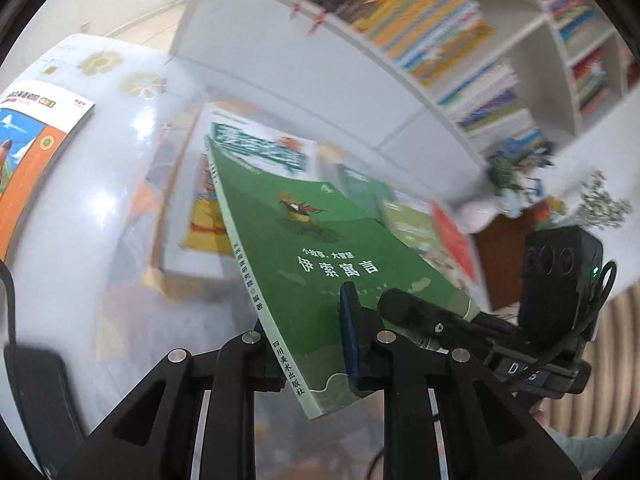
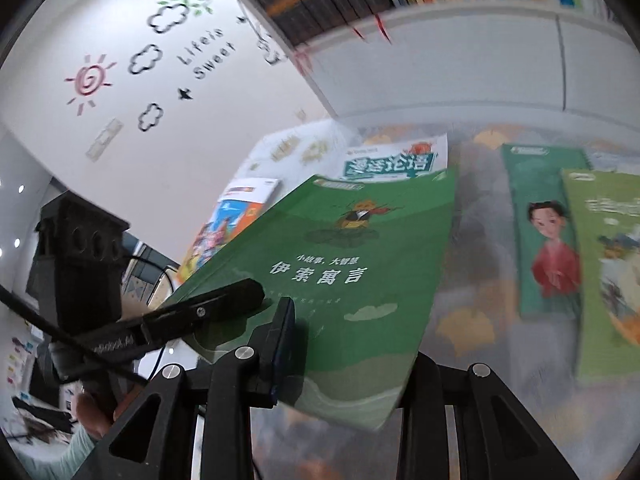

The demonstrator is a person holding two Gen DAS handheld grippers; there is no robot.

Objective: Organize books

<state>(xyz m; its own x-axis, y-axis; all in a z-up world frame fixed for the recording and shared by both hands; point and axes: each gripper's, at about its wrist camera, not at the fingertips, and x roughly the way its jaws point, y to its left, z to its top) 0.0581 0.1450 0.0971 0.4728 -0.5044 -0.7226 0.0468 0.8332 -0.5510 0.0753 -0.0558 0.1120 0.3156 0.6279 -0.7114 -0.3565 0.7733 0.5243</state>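
Green book [image 1: 320, 248] raised tilted above the table [image 1: 100, 200], left hand-held gripper [image 1: 312, 340] and right hand-held gripper [image 2: 348, 356] each pinching its lower edge, other books [image 2: 548, 232] lying flat below.

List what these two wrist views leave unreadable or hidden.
- Left wrist view: the books under the green book are motion-blurred and partly covered by it.
- Left wrist view: spine titles on the bookshelf are blurred.
- Right wrist view: the light green book is cut off by the lens edge, its title smeared.
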